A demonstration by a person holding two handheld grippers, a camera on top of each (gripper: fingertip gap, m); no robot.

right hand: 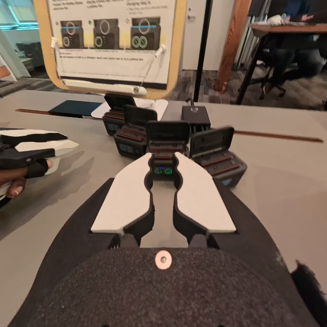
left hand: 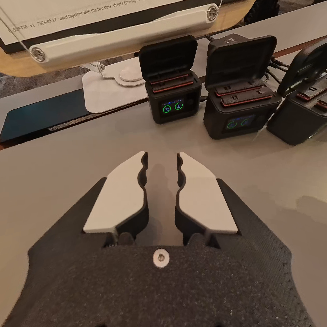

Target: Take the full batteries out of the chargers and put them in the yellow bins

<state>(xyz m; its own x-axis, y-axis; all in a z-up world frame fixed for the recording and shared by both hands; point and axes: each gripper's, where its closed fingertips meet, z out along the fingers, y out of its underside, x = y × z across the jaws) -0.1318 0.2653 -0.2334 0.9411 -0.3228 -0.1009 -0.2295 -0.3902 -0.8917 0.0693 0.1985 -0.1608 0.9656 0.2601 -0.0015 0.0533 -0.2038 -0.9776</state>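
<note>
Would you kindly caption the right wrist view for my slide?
Open right gripper lines up on the third of four open-lidded chargers; left gripper waits nearby.

Printed writing runs along the foot of the instruction sheet [left hand: 74,16] clipped on a stand. Two charger screens [left hand: 172,107] [right hand: 162,170] show small figures inside green rings.

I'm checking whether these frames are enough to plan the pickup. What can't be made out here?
- Yellow bins: in neither view.
- Third charger, right wrist view: batteries partly hidden by the right gripper fingers; screen blurred.
- Fourth charger: screen mostly cut off by the right finger.
- Second charger, left wrist view: screen rings blurred.
- Left gripper: open, holding nothing.
</note>
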